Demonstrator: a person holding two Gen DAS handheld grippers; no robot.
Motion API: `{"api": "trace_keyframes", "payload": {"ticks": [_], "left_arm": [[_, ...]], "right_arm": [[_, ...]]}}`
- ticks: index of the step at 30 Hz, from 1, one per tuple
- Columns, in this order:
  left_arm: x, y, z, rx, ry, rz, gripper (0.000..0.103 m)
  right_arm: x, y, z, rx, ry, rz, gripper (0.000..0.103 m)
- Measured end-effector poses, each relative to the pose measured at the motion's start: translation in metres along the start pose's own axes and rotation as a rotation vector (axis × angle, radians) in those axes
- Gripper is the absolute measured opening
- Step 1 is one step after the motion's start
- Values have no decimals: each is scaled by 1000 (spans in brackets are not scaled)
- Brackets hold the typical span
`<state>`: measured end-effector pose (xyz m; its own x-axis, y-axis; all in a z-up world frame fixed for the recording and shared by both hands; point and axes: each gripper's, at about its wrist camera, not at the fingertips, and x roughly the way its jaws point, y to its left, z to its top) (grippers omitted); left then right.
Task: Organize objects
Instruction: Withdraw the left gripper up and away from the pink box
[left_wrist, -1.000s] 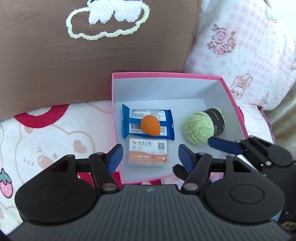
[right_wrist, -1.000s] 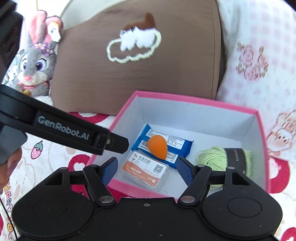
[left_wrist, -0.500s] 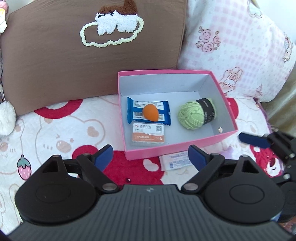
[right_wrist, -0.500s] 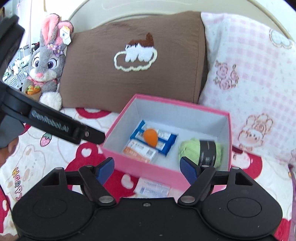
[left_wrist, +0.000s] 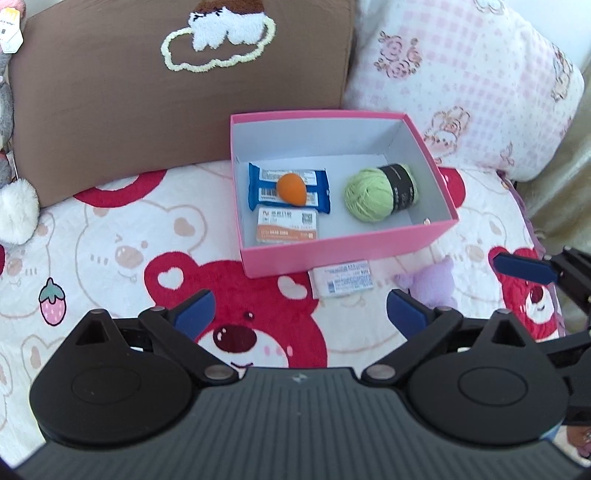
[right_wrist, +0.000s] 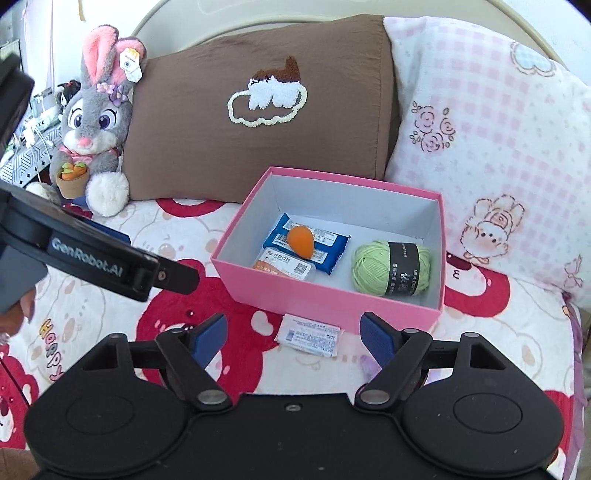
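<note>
Just below the near wall of the pink cardboard box (right_wrist: 332, 295), a flat white printed packet (right_wrist: 309, 335) lies on the bear-print bed blanket (right_wrist: 110, 306), long axis running left to right, centred ahead of the right gripper (right_wrist: 293, 334), whose blue fingers (right_wrist: 208, 336) are spread, empty. The left gripper (left_wrist: 299, 308) is likewise released, packet (left_wrist: 344, 278) slightly right of centre. Inside the box: green yarn ball (right_wrist: 391, 267), orange egg-shaped sponge (right_wrist: 301, 241), blue wrapper (right_wrist: 332, 247).

The pink box (left_wrist: 343, 251) looks like matt cardboard. The green yarn ball (left_wrist: 369, 194) is fuzzy; the blue wrapper (left_wrist: 288, 186) is glossy plastic. The bedspread (left_wrist: 110, 258) is soft plush cloth.
</note>
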<state>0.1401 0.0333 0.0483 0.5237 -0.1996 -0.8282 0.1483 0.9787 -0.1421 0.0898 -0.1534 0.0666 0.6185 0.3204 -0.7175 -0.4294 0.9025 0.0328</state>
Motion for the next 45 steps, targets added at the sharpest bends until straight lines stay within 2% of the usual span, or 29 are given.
{"api": "trace_keyframes", "payload": {"ticks": [8, 12, 16, 20, 25, 30, 37, 45], "left_arm": [[-1, -12, -20, 36, 66, -105, 101], [3, -14, -33, 36, 80, -78, 101], [11, -11, -40, 16, 115, -115, 101], [20, -12, -46, 7, 145, -103, 101], [24, -15, -56, 19, 149, -91, 101], [22, -22, -67, 40, 132, -93, 101], [34, -40, -74, 109, 84, -91, 101], [63, -50, -80, 105, 80, -157, 101]], "right_arm": [[-22, -4, -15, 1, 5, -5, 83], [-30, -4, -24, -6, 14, -13, 83], [-35, -2, -34, -11, 23, -7, 83], [-37, 1, -43, -18, 30, 9, 83], [-41, 4, -53, -32, 30, 10, 84], [-48, 0, -65, -46, -11, 25, 88], [-37, -8, -89, -96, -73, -34, 93], [-14, -19, -111, -130, -96, -83, 94]]}}
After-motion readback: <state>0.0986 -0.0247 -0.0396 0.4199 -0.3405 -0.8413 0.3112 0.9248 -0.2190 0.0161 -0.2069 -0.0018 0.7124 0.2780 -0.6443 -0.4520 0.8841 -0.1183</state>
